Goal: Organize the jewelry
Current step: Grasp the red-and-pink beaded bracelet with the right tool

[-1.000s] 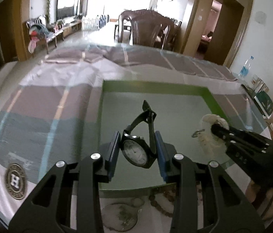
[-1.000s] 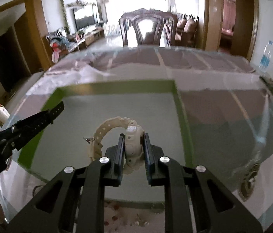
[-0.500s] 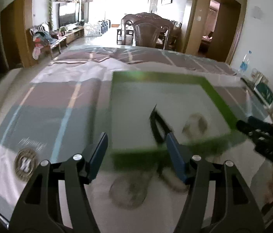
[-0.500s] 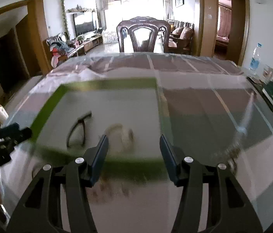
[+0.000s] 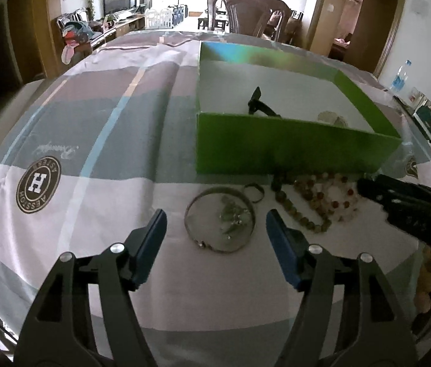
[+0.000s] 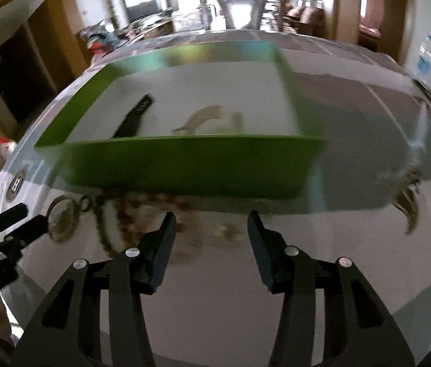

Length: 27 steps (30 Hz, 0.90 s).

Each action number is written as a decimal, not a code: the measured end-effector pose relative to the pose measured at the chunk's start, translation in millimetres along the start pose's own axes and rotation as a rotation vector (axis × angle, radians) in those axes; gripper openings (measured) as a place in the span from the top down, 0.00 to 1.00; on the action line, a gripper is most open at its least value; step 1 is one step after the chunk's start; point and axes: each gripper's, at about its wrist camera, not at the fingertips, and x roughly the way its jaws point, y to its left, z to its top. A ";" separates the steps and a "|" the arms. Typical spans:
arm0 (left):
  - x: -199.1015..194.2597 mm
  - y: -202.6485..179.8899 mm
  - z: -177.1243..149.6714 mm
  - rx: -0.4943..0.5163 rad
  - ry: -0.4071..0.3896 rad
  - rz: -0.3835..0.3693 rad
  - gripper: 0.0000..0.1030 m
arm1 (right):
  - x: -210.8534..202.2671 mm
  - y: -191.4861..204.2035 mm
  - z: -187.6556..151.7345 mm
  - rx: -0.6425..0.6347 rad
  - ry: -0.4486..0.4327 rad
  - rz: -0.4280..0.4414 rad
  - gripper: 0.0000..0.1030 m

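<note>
— Where are the watches?
— Black watch (image 5: 260,107) and cream watch (image 6: 212,119) lie inside the green box (image 5: 292,150).
— The grippers?
— Left gripper (image 5: 215,235) and right gripper (image 6: 211,232) both gape wide, holding nothing.
— Any difference between views?
— Only the left view shows the bangle (image 5: 220,224) and beads (image 5: 313,202) sharply, before the box.

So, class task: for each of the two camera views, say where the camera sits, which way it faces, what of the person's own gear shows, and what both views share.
Left wrist: sits on the left gripper, facing forward over the table at the bangle and green box; its own open fingers show, and the right gripper enters at right.
Right wrist: sits on the right gripper, facing the box head-on, blurred; its open fingers show, and the left gripper enters at left.
Shared: box, black watch, cream watch, beads, bangle, chair.
</note>
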 end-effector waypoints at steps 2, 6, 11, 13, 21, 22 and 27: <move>0.6 -1.0 -0.9 0.003 0.003 0.001 0.35 | 5.6 8.2 -0.1 -0.032 0.007 -0.066 0.52; -0.9 1.1 -6.8 0.009 0.007 0.003 0.33 | 4.4 12.2 -17.2 -0.069 0.044 -0.063 0.52; 1.1 0.4 -11.9 0.013 0.025 -0.004 0.32 | -18.9 8.7 -44.0 -0.108 0.053 -0.009 0.52; 1.9 -1.5 -13.4 0.020 0.030 -0.011 0.32 | -31.4 3.5 -50.8 -0.097 0.028 0.008 0.52; 11.9 -4.9 -6.1 0.017 0.038 -0.018 0.42 | -50.5 -41.3 -52.2 0.045 -0.019 -0.031 0.52; 14.6 -5.4 -6.8 0.021 0.049 -0.021 0.47 | -48.6 -44.4 -51.9 0.054 -0.015 -0.027 0.52; 13.7 -16.2 -18.5 0.075 0.068 -0.047 0.48 | -37.7 -44.9 -49.3 0.096 0.002 -0.004 0.52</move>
